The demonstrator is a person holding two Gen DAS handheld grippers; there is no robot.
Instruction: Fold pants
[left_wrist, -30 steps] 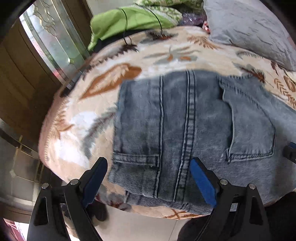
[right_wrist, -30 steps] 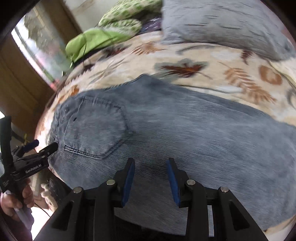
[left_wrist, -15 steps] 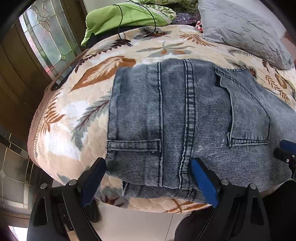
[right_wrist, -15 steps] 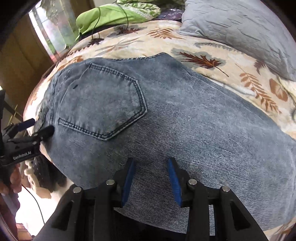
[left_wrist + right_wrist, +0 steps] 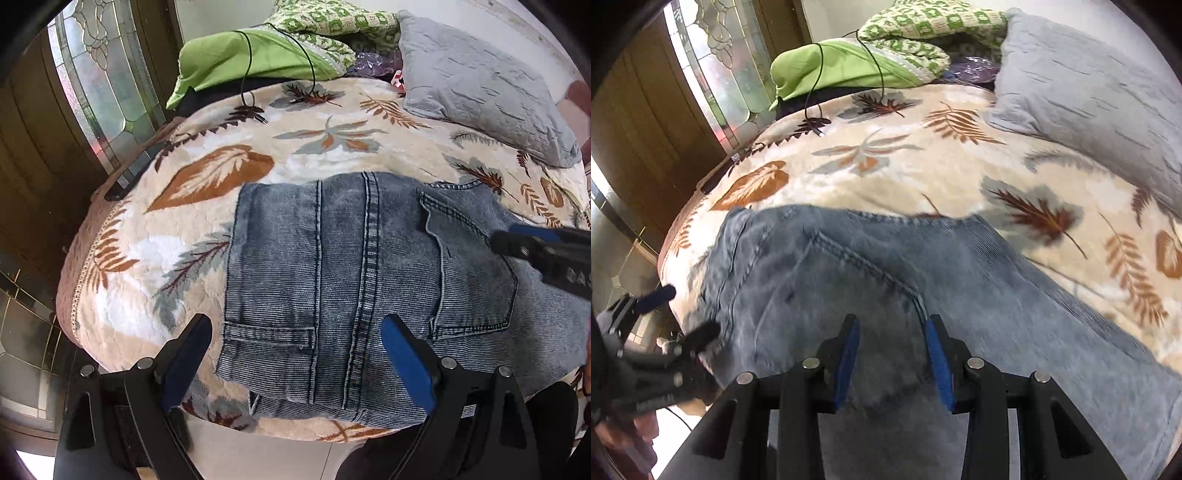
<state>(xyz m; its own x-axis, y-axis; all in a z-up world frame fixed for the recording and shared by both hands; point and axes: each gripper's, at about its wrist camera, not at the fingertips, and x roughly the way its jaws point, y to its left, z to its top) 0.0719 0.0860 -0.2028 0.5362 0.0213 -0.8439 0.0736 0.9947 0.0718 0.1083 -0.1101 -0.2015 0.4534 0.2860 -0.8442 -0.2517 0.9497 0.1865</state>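
Grey-blue jeans (image 5: 332, 280) lie flat, seat side up, on a leaf-patterned bed cover (image 5: 221, 155), waistband at the near left edge. My left gripper (image 5: 295, 354) is open wide, its blue pads hovering over the waistband and gripping nothing. The right gripper's tip (image 5: 517, 243) enters that view over the back pocket (image 5: 472, 273). In the right wrist view the jeans (image 5: 960, 295) fill the lower half. My right gripper (image 5: 892, 347) is open, empty, above the pocket area. The left gripper (image 5: 676, 314) shows at the left edge.
A grey pillow (image 5: 480, 88) lies at the back right of the bed. Green cloths (image 5: 258, 55) and a thin black cable (image 5: 310, 74) lie at the back. A wooden door with patterned glass (image 5: 92, 92) stands on the left. The bed's edge drops to a tiled floor.
My right gripper has moved forward and left over the back pocket, now reaching into the left wrist view. My left gripper has shifted slightly and stays open over the waistband.
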